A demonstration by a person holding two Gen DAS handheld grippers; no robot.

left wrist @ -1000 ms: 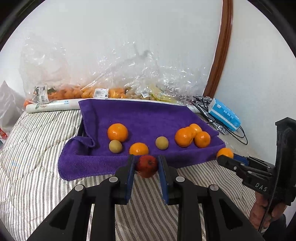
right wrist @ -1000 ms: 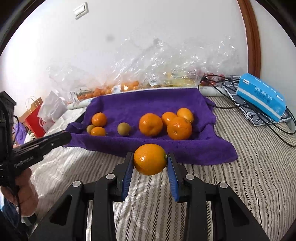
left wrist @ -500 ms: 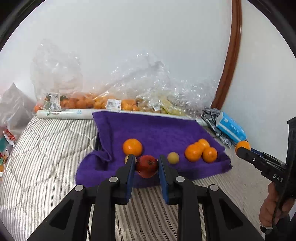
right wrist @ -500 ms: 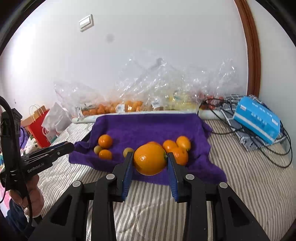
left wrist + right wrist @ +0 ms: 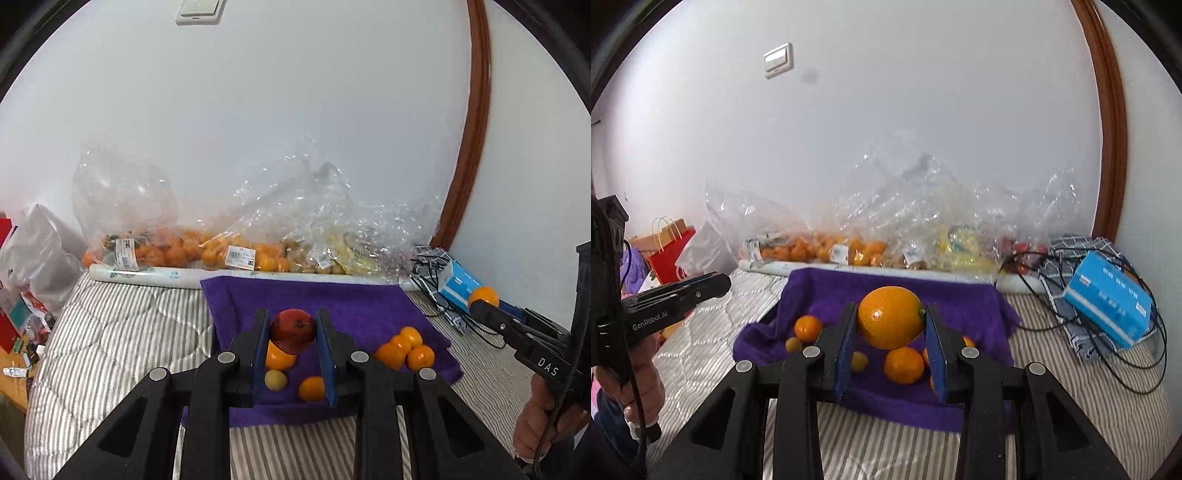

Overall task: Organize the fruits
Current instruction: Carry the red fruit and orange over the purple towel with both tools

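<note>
My left gripper point(image 5: 292, 328) is shut on a red apple point(image 5: 293, 329), held in the air above the purple towel point(image 5: 354, 310). My right gripper point(image 5: 890, 321) is shut on a large orange point(image 5: 890, 317), also held above the towel point(image 5: 827, 291). On the towel lie several small oranges point(image 5: 404, 348) and small yellow-green fruits point(image 5: 275, 380). The right gripper with its orange point(image 5: 483, 295) shows at the right of the left wrist view. The left gripper point(image 5: 701, 288) shows at the left of the right wrist view; its apple is hidden there.
The towel lies on a striped quilted bed point(image 5: 122, 332). Clear plastic bags of oranges and other fruit point(image 5: 207, 251) line the wall behind. A blue box point(image 5: 1108, 306) and black cables point(image 5: 1137, 354) lie at the right. Shopping bags point(image 5: 672, 243) stand at the left.
Both grippers have risen and pulled back from the towel, each still holding its fruit. The towel and fruits look smaller and lower in both views.
</note>
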